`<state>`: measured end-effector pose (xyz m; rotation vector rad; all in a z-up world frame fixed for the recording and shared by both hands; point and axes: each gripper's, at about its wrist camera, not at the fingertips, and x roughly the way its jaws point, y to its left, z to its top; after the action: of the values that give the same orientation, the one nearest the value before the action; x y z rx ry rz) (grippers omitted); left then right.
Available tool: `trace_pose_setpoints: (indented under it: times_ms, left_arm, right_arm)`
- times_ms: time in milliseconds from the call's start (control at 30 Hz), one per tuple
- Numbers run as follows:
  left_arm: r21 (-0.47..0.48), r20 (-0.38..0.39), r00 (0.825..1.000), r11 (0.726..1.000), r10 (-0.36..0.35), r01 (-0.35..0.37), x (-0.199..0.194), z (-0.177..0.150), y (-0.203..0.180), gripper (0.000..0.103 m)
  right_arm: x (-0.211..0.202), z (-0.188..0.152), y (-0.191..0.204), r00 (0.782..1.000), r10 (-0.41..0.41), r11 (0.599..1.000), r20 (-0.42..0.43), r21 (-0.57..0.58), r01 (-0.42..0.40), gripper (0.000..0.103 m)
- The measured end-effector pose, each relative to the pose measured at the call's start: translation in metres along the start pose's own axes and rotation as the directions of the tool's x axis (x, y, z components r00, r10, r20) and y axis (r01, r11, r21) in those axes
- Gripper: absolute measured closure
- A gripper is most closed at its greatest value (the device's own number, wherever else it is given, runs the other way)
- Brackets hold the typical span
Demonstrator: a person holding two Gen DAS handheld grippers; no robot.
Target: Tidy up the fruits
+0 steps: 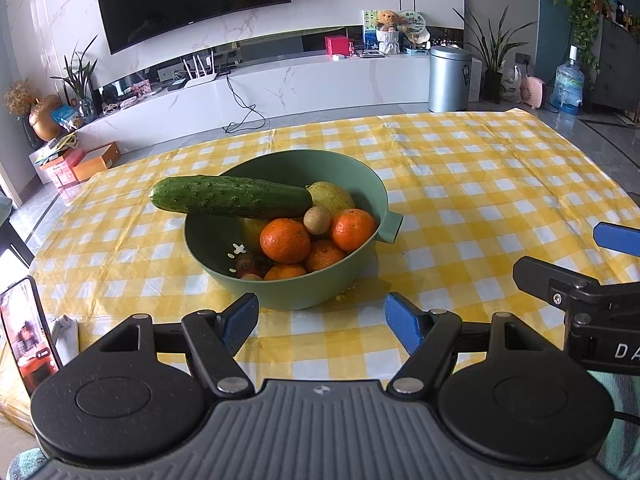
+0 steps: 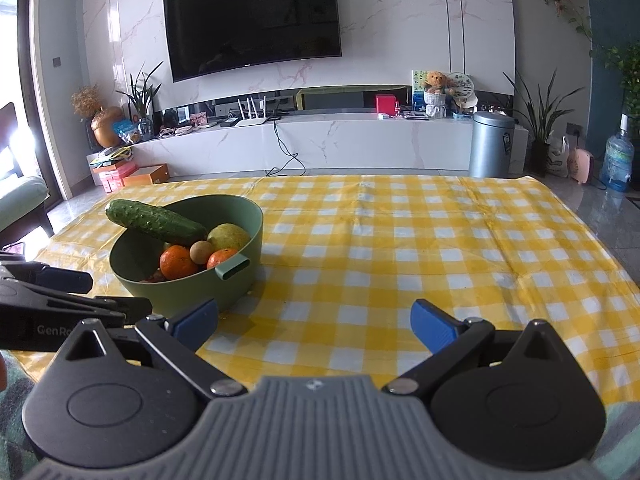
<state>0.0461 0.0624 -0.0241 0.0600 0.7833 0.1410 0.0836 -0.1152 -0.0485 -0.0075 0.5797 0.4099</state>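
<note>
A green bowl [image 1: 356,184] [image 2: 240,216] stands on the yellow checked tablecloth [image 1: 480,184] [image 2: 400,240]. A cucumber [image 1: 230,197] [image 2: 154,221] lies across its rim. Inside are several oranges [image 1: 285,240] [image 2: 178,262], a yellow-green pear [image 1: 332,197] [image 2: 229,237], a small brown round fruit [image 1: 317,220] [image 2: 201,252] and some small red pieces [image 1: 246,266]. My left gripper [image 1: 322,326] is open just in front of the bowl, with nothing between its blue pads. My right gripper [image 2: 314,328] is open over bare cloth to the right of the bowl, empty.
A phone [image 1: 28,340] stands at the table's left near edge. Beyond the table are a TV [image 2: 252,20], a white marble cabinet [image 2: 320,144], a metal bin [image 2: 492,144], plants, boxes [image 2: 132,176] and a water bottle [image 2: 618,160]. The cloth right of the bowl holds nothing.
</note>
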Motion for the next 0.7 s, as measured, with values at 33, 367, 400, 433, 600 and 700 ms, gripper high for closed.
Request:
trace_pose_setpoints:
  times_ms: [33,367,400,433,600,700]
  left_arm:
    - [0.002,-0.001,1.000,1.000,-0.002,0.002,0.0002,0.0002,0.0002,0.018]
    - [0.012,0.003,1.000,1.000,-0.005,0.005,-0.0028,0.0005,-0.0027,0.018]
    - [0.013,0.004,1.000,1.000,-0.006,0.006,-0.0032,0.0006,-0.0033,0.018]
    - [0.014,0.006,1.000,1.000,-0.007,0.007,-0.0034,0.0012,-0.0036,0.018]
    - [0.012,0.007,1.000,1.000,-0.006,0.006,-0.0042,0.0014,-0.0039,0.018]
    - [0.012,0.006,1.000,1.000,-0.008,0.008,-0.0040,0.0013,-0.0038,0.018]
  right_arm:
    - [0.0000,-0.0003,-0.0002,1.000,-0.001,1.000,-0.001,0.002,0.001,0.004]
    - [-0.0005,-0.0006,-0.0005,1.000,0.001,1.000,0.003,0.004,-0.001,0.004]
    - [-0.0010,-0.0004,0.0001,1.000,0.001,1.000,0.004,0.004,-0.001,0.004]
    - [-0.0016,-0.0004,0.0002,1.000,0.000,1.000,0.004,0.005,0.000,0.004]
    - [-0.0016,-0.0005,0.0004,1.000,-0.001,1.000,0.001,0.005,0.001,0.004]
    - [-0.0012,-0.0008,0.0011,1.000,-0.002,1.000,-0.001,0.002,0.002,0.004]
